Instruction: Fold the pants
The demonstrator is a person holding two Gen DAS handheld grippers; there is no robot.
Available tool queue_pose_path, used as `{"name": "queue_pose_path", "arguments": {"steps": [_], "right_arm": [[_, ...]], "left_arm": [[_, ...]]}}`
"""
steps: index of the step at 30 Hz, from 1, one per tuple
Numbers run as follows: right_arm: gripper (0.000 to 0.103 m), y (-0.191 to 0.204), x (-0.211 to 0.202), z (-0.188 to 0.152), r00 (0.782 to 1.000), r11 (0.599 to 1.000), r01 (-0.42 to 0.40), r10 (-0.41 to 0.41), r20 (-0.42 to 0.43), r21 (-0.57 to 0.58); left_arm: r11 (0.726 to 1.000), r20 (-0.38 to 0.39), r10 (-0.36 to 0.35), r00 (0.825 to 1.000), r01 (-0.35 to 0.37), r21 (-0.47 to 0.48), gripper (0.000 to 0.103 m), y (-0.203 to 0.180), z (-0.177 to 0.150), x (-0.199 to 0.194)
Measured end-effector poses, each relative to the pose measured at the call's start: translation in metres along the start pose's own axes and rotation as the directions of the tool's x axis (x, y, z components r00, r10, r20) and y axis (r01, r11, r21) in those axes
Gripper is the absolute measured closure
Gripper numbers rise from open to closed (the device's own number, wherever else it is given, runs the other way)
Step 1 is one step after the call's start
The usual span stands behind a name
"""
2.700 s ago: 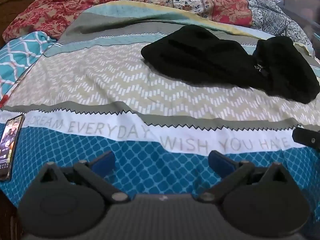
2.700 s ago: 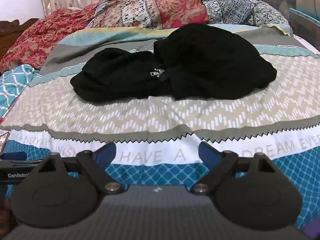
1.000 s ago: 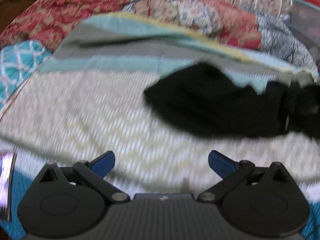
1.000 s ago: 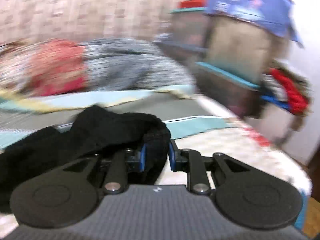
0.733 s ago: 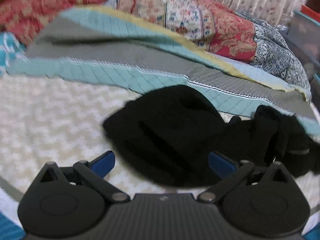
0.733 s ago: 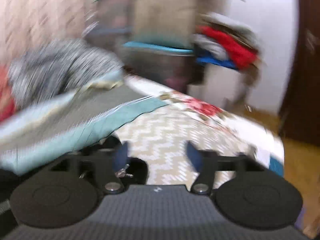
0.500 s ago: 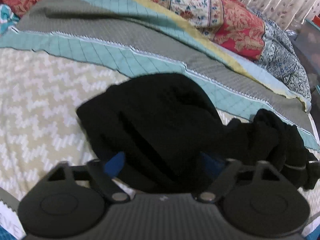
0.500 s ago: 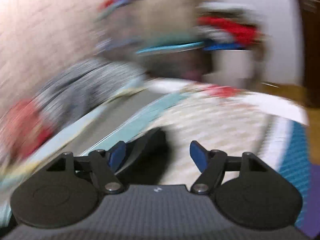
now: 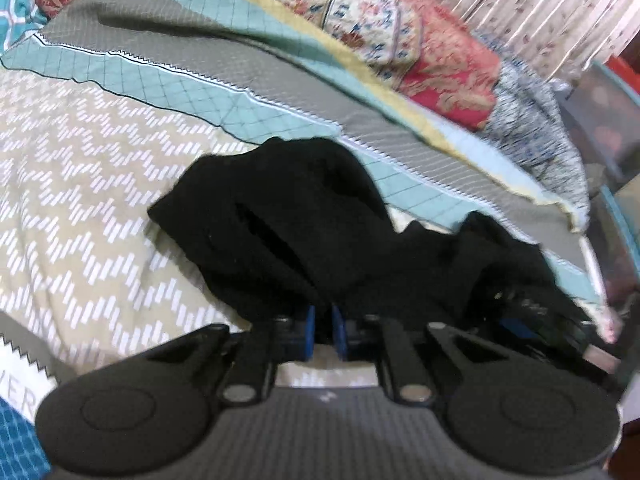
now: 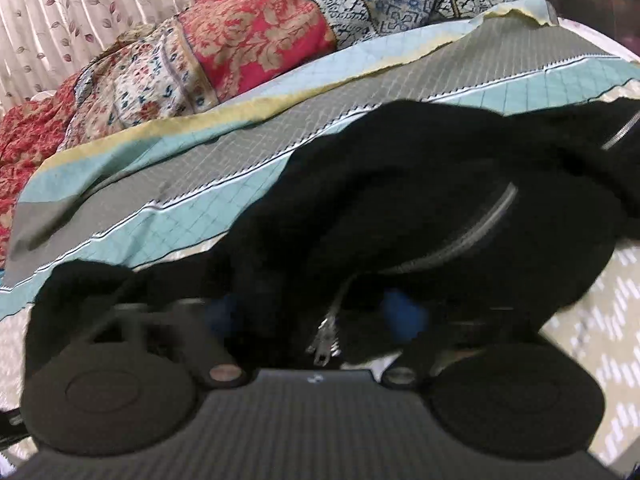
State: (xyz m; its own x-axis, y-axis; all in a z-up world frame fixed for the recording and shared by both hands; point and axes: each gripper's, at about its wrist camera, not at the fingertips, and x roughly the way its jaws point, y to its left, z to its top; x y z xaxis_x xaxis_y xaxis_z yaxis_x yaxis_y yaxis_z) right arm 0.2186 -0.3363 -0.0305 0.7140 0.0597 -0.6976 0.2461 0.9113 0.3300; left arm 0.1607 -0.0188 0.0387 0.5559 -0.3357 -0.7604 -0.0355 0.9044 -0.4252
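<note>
Black pants (image 9: 304, 224) lie crumpled on the patterned bedspread (image 9: 80, 184). My left gripper (image 9: 322, 332) is shut on the near edge of the pants, with black cloth pinched between the blue pads. In the right wrist view the pants (image 10: 400, 208) fill the middle, with a silver zipper (image 10: 328, 336) showing. My right gripper (image 10: 316, 312) is open, its blue pads wide apart and pushed into the cloth around the zipper, partly hidden by folds.
Rolled quilts in red and blue floral prints (image 9: 420, 48) lie along the head of the bed, also in the right wrist view (image 10: 256, 36). A curtain (image 10: 80, 8) hangs behind. Stacked storage boxes (image 9: 600, 120) stand past the bed's right edge.
My left gripper has moved in to the pants and closed on their near edge. My right gripper, which was swinging about, has come down open into the cloth at the zipper.
</note>
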Motion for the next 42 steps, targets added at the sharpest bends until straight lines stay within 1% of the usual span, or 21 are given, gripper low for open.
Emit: {"name": "queue_pose_path", "arguments": {"steps": [1,3,6,9,13,14,17,22,24,26,27,29,30,31,32,33,34,35,37,39,42], "right_arm": [[0.084,-0.004,-0.007,0.002,1.000,1.000,-0.016,0.016,-0.004,0.008],[0.088,-0.016,-0.023,0.011,0.999,0.999,-0.035,0.035,0.034,0.013],[0.089,-0.041,-0.071,0.004,0.993,0.999,-0.031,0.035,0.110,-0.041],[0.089,-0.067,-0.117,0.006,0.974,0.995,0.059,-0.039,0.224,-0.085],[0.089,-0.119,-0.175,0.008,0.892,0.964,0.265,-0.232,0.388,-0.032],[0.089,-0.133,-0.186,0.010,0.867,0.953,0.304,-0.279,0.412,0.006],[0.089,-0.173,-0.206,0.011,0.792,0.903,0.412,-0.422,0.441,0.124],[0.089,-0.214,-0.210,-0.008,0.747,0.842,0.461,-0.539,0.389,0.281],[0.089,-0.230,-0.209,-0.014,0.750,0.825,0.427,-0.551,0.365,0.370],[0.089,-0.242,-0.215,-0.021,0.732,0.793,0.395,-0.577,0.362,0.463],[0.089,-0.251,-0.233,-0.033,0.708,0.776,0.381,-0.594,0.381,0.503],[0.089,-0.262,-0.253,-0.032,0.640,0.734,0.372,-0.646,0.416,0.568],[0.089,-0.265,-0.261,-0.028,0.606,0.715,0.371,-0.669,0.429,0.592],[0.089,-0.269,-0.268,-0.026,0.589,0.706,0.366,-0.680,0.437,0.606],[0.089,-0.274,-0.276,-0.023,0.577,0.699,0.364,-0.688,0.440,0.616],[0.089,-0.278,-0.283,-0.024,0.565,0.691,0.364,-0.697,0.442,0.624],[0.089,-0.281,-0.288,-0.025,0.555,0.684,0.367,-0.705,0.442,0.631],[0.089,-0.282,-0.290,-0.023,0.554,0.683,0.373,-0.707,0.439,0.628],[0.089,-0.286,-0.289,-0.024,0.564,0.689,0.385,-0.703,0.434,0.615],[0.089,-0.287,-0.286,-0.027,0.570,0.696,0.399,-0.698,0.433,0.598],[0.089,-0.285,-0.286,-0.037,0.584,0.711,0.411,-0.686,0.434,0.571]], "left_arm": [[1.000,0.007,-0.015,1.000,0.015,0.000,0.094,0.001,-0.001,-0.007],[0.999,0.021,-0.036,0.999,0.036,0.010,0.094,0.004,-0.004,-0.021],[0.998,0.032,-0.057,0.998,0.056,0.013,0.095,0.010,-0.009,-0.037],[0.997,0.033,-0.079,0.996,0.079,0.001,0.096,0.023,-0.018,-0.051],[0.996,-0.003,-0.091,0.996,0.091,-0.019,0.096,0.045,-0.040,-0.061],[0.996,-0.009,-0.082,0.997,0.082,-0.021,0.101,0.049,-0.045,-0.064],[0.998,-0.021,-0.052,0.998,0.051,-0.020,0.101,0.063,-0.063,-0.072],[0.999,-0.067,-0.028,0.997,0.027,-0.029,0.098,0.083,-0.078,-0.074],[0.999,-0.083,-0.007,0.997,0.004,-0.035,0.081,0.083,-0.069,-0.068],[0.999,-0.067,-0.007,0.998,0.005,-0.034,0.044,0.081,-0.060,-0.061],[0.999,-0.058,0.004,0.998,-0.006,-0.038,0.040,0.076,-0.052,-0.055],[0.999,-0.051,-0.027,0.998,0.024,-0.042,0.032,0.066,-0.041,-0.042],[0.998,-0.051,-0.056,0.997,0.054,-0.041,0.021,0.060,-0.034,-0.033],[0.997,-0.049,-0.065,0.997,0.063,-0.041,0.011,0.056,-0.028,-0.024],[0.998,-0.047,-0.060,0.997,0.058,-0.040,0.010,0.050,-0.023,-0.012],[0.998,-0.049,-0.052,0.997,0.050,-0.034,0.012,0.046,-0.020,-0.001],[0.999,-0.055,-0.044,0.998,0.042,-0.025,0.024,0.043,-0.019,0.011],[1.000,-0.074,-0.021,0.997,0.020,-0.017,0.057,0.040,-0.018,0.025],[0.999,-0.133,0.025,0.991,-0.031,-0.040,0.092,0.043,-0.020,0.042],[0.995,-0.125,-0.013,0.992,0.000,-0.100,0.093,0.051,-0.023,0.037],[0.991,-0.061,-0.078,0.995,0.071,-0.114,0.093,0.065,-0.018,-0.002]]}}
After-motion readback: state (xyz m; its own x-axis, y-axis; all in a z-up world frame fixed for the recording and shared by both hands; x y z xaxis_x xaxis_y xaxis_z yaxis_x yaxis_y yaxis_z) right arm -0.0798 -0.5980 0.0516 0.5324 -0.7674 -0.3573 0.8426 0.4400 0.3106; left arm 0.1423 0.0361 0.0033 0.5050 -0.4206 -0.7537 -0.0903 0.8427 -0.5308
